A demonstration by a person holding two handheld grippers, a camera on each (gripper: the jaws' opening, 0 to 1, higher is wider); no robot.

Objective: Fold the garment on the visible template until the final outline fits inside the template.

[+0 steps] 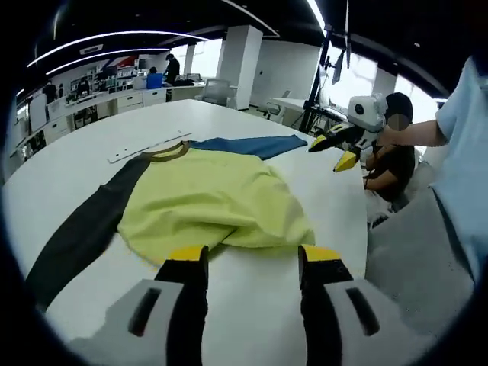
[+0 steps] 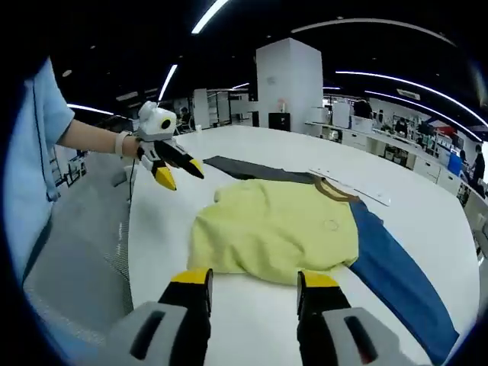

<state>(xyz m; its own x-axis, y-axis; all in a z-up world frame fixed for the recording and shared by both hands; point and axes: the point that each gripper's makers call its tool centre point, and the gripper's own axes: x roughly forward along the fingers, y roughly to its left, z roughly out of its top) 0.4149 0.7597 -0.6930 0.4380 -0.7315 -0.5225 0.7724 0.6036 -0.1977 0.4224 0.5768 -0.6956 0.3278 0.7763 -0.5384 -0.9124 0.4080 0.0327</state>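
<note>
Yellow shirt (image 1: pixel 217 202) w/ one dark grey sleeve (image 1: pixel 84 229) & one blue sleeve (image 1: pixel 248 145) is lying flat on white table (image 1: pixel 91 145), hem bunching nearest both grippers. Left gripper (image 1: pixel 252 263) & right gripper (image 2: pixel 252 282) are hovering just short of hem, jaws wide apart, gripping nothing.

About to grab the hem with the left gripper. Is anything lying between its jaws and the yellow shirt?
Nothing visible. The left gripper hangs open just short of the shirt, with bare white table between. The right gripper is off to the side.
</note>
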